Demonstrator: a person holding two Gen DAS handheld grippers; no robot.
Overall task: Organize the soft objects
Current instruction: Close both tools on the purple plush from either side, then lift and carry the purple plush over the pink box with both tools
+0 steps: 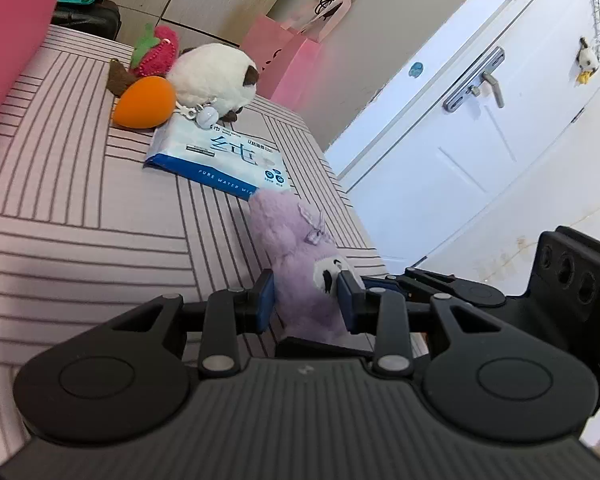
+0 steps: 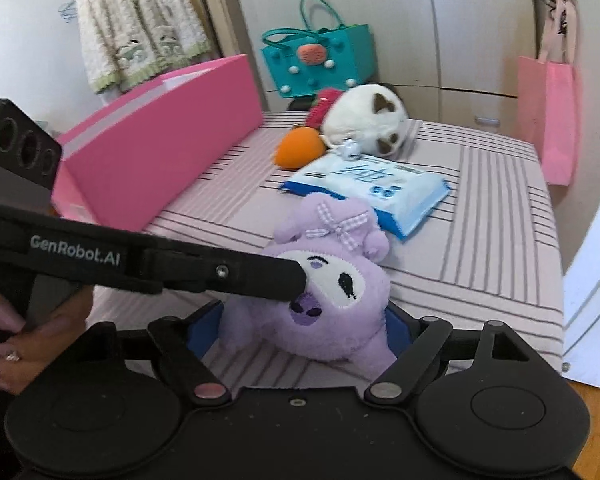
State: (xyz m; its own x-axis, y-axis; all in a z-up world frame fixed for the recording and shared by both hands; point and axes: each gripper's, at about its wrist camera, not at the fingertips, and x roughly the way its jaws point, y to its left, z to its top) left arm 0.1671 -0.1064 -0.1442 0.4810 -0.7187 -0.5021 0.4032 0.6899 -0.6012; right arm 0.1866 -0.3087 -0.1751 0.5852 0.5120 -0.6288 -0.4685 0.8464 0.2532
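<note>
From the left wrist we see our left hand-held gripper (image 1: 306, 300) clamped on the purple plush doll with the gingham bow (image 1: 300, 264): both blue pads press into its sides, and the doll rises from them above the striped pink bed (image 1: 80, 200). Further along the bed lie the white and blue pack of wet wipes (image 1: 220, 156), the orange egg-shaped soft toy (image 1: 145, 98), the white and brown plush cat (image 1: 214, 76) and the red strawberry plush (image 1: 156, 54).

From the right wrist, our right hand-held gripper (image 2: 304, 330) stands wide apart around the doll's lower body (image 2: 320, 320); we cannot tell whether its blue pads touch the plush. The left tool's black finger reaches in at the doll's face. The open pink box (image 2: 160, 136) stands to the left on the bed, with the teal bag (image 2: 320, 60) beyond.

We judge the step to be picking up the doll, perhaps passing it between hands. Next we would likely carry it towards the pink box, keeping one firm hold.
</note>
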